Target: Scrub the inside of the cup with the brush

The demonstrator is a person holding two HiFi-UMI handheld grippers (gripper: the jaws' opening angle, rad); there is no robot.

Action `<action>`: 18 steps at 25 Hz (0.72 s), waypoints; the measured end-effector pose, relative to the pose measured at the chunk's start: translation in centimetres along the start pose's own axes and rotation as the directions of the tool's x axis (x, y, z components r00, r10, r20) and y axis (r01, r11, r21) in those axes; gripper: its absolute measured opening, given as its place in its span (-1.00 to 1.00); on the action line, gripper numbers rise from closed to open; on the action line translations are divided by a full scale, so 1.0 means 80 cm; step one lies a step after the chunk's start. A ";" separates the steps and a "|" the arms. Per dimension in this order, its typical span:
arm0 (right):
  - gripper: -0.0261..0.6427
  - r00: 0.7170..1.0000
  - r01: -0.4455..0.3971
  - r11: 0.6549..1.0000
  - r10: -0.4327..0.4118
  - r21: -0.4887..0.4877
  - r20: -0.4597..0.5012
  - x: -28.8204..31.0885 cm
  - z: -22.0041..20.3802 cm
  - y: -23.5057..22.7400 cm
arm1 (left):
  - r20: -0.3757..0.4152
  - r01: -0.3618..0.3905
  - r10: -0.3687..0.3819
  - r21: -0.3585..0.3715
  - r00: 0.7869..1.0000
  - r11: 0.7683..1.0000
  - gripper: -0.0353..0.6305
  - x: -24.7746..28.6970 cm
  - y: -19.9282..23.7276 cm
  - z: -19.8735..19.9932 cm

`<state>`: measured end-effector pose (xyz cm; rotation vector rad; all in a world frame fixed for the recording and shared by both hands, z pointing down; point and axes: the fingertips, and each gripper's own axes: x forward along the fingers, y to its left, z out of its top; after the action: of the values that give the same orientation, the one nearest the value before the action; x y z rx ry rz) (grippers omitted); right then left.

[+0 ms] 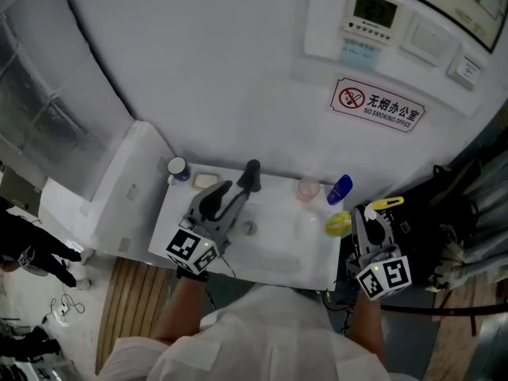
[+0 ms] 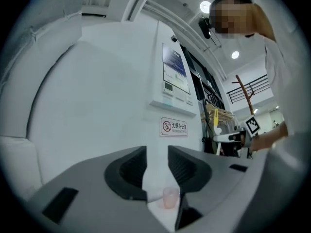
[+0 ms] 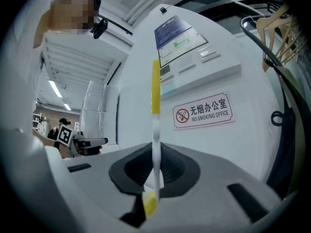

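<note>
The white wall (image 1: pixel 198 78) fills the upper half of the head view, with a no-smoking sign (image 1: pixel 378 105) at upper right. The white worktop (image 1: pixel 274 256) runs along its foot at mid-frame, and the task's things are gathered on it.

The left gripper (image 1: pixel 235 185) hangs over the worktop's left part. Its jaws stand partly open with nothing between them. In the left gripper view the gap frames bare wall and, at the bottom, the cup (image 2: pixel 170 197) well beyond the tips. That aim looks deliberate: I judge this gripper is there to take the cup and steady it.

The right gripper (image 1: pixel 361 213) is at the worktop's right edge, its jaws closed on the brush (image 1: pixel 387 203). In the right gripper view the brush (image 3: pixel 155 125) runs straight up and down the frame. Its long axis crosses the jaws at a right angle, with the yellow end at the top, white handle in the grip and a yellow bit showing below. Held upright and off to the side, it seems parked clear of the cup until the cup is secured.

In the head view the cup (image 1: pixel 308 189) is pale pink and translucent. It stands upright near the wall, right of centre, mouth up, apart from both grippers. The brush will have to enter from above, its axis in line with the cup's.

A blue thing (image 1: pixel 340 189) stands just right of the cup. A yellow-green lump (image 1: pixel 338 224) lies just left of the right gripper; I cannot tell whether it is the brush's head.
</note>
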<state>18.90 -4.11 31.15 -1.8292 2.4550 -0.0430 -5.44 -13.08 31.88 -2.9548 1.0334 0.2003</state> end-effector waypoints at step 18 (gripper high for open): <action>-0.88 0.999 0.047 0.999 -0.047 -0.028 0.003 -0.031 0.011 -0.002 | -0.027 -0.135 0.135 0.010 0.990 0.991 -0.79 -0.065 0.053 -0.001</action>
<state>19.86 -1.77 30.37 -1.8967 2.4228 -0.0093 -12.12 -13.20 32.74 -2.8891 1.2362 0.1556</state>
